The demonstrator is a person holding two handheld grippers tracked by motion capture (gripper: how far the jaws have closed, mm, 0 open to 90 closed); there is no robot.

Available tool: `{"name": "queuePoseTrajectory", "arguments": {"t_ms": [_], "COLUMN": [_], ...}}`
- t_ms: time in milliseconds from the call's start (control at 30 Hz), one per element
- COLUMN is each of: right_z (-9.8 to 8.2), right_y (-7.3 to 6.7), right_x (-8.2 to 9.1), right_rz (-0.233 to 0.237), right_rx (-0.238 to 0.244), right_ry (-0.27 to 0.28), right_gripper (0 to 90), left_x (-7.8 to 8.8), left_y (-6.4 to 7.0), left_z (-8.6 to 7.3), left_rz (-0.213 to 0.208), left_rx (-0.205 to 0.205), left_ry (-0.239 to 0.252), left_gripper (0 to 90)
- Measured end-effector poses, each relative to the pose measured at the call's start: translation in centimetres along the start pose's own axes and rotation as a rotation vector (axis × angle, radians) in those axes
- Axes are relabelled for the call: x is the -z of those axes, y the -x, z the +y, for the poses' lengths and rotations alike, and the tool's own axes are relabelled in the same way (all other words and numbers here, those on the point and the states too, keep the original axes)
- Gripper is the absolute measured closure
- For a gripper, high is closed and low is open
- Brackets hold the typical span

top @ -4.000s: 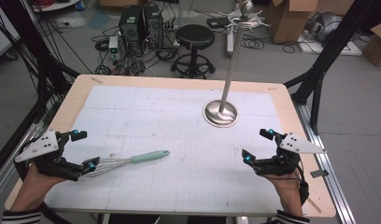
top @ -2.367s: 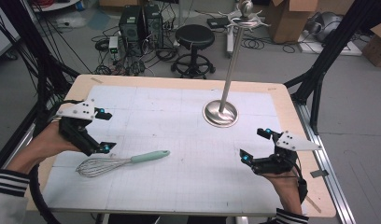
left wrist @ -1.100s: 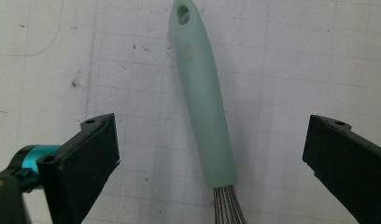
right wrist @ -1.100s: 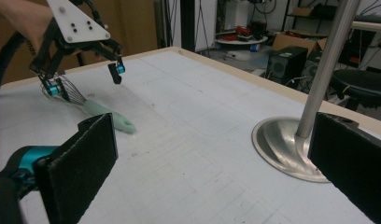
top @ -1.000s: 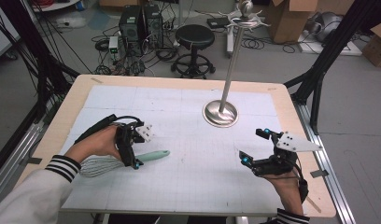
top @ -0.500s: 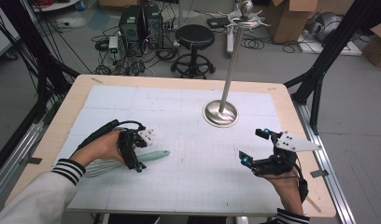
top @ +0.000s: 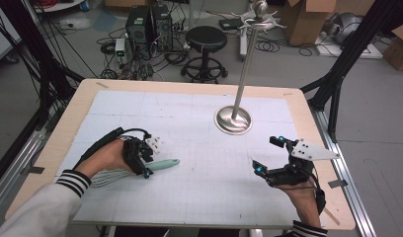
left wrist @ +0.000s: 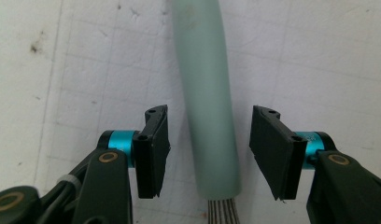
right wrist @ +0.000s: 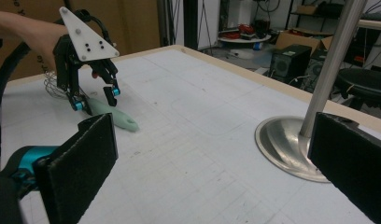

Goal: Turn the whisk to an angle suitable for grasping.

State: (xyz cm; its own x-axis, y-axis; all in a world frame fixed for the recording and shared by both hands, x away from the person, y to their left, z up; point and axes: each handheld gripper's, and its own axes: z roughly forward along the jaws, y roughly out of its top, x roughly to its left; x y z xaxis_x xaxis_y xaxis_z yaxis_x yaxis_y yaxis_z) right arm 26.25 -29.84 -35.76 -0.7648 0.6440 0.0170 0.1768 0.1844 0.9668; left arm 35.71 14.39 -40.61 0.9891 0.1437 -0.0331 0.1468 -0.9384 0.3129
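A whisk lies on the white mat, with its mint-green handle (top: 164, 164) pointing right and its wire head (top: 108, 177) under the person's left hand. My left gripper (top: 147, 163) points down over the handle (left wrist: 205, 70). Its jaws have just been closing and now straddle the handle, with a gap showing on each side, so the pads do not press it. The right gripper view shows that left gripper (right wrist: 96, 97) on the handle (right wrist: 115, 119) from the side. My right gripper (top: 266, 154) hovers open near the table's right front, with nothing between its jaws (right wrist: 216, 154).
A steel pole on a round base (top: 233, 121) stands on the mat at the back right, also seen close ahead in the right gripper view (right wrist: 286, 144). Beyond the table's wooden rim (top: 189, 86) are a black stool (top: 204, 39), computer towers and cables.
My left gripper came from the table's left edge to the whisk handle, dropped over it, and its jaws narrowed around it. The right gripper kept still.
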Motion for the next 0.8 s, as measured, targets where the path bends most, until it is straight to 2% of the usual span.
{"name": "queuePoseTrajectory", "arguments": {"t_ms": [100, 167, 333, 433, 733, 800], "right_z": [0.00, -0.04, -0.06, -0.05, -0.14, -0.15], "right_y": [0.01, 0.03, 0.01, -0.01, 0.03, 0.03], "right_x": [0.00, 0.00, -0.05, -0.05, -0.12, -0.14], "right_rz": [0.000, 0.000, 0.002, 0.001, 0.000, -0.001], "right_rx": [0.000, -0.003, -0.005, -0.006, -0.006, -0.006], "right_ry": [0.001, 0.000, -0.003, -0.004, -0.005, -0.007], "right_gripper": [0.6, 0.6, 0.6, 0.6, 0.6, 0.6], "left_x": [-0.01, 0.14, -0.08, -0.10, -0.03, 0.14], "left_y": [-0.07, -0.09, -0.12, -0.16, -0.18, -0.23], "left_z": [-0.08, -0.05, -0.11, -0.09, -0.10, -0.15], "left_rz": [0.005, 0.001, 0.005, -0.011, -0.015, 0.005], "left_rx": [0.008, 0.008, 0.011, 0.011, 0.043, 0.027], "left_ry": [-0.004, -0.001, -0.022, -0.019, -0.023, -0.036], "left_gripper": [49.5, 56.1, 58.3, 64.1, 67.3, 69.1]}}
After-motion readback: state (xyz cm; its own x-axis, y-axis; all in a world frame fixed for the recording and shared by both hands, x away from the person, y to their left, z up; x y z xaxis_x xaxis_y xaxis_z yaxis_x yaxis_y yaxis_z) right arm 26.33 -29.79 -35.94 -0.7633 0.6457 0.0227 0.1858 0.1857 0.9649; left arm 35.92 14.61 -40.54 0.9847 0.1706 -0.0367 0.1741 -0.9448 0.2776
